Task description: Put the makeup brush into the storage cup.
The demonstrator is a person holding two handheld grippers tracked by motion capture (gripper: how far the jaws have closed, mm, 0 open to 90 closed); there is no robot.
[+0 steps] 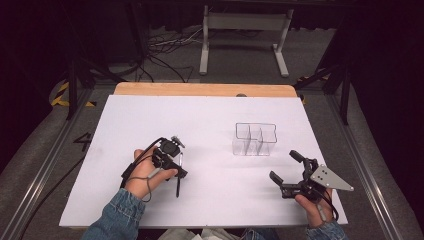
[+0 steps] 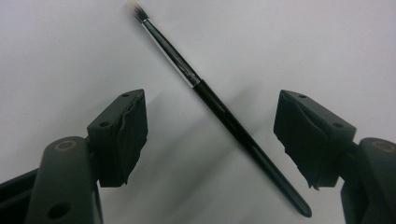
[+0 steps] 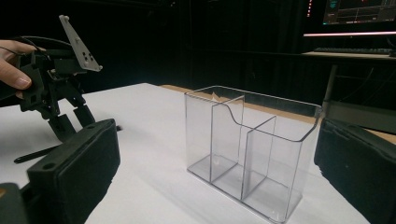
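Observation:
A thin black brush [image 2: 224, 116] with a silver ferrule and pale bristles lies flat on the white table. My left gripper [image 2: 210, 100] points down over it, open, one jaw on each side of the handle, not touching it. From above, the left gripper [image 1: 172, 162] sits left of centre with the brush [image 1: 178, 187] sticking out below it. A clear plastic organizer [image 1: 254, 139] with inner dividers stands right of centre. My right gripper [image 1: 284, 165] is open and holds nothing, near the organizer [image 3: 252, 149], which stands between the open right gripper [image 3: 217, 130] jaws farther off.
The white board [image 1: 210, 120] covers a wooden table. The right gripper view also has the left gripper [image 3: 72, 123] and the brush handle [image 3: 35, 155] off to the left. A dark floor with cables and a metal stand lies beyond the far edge.

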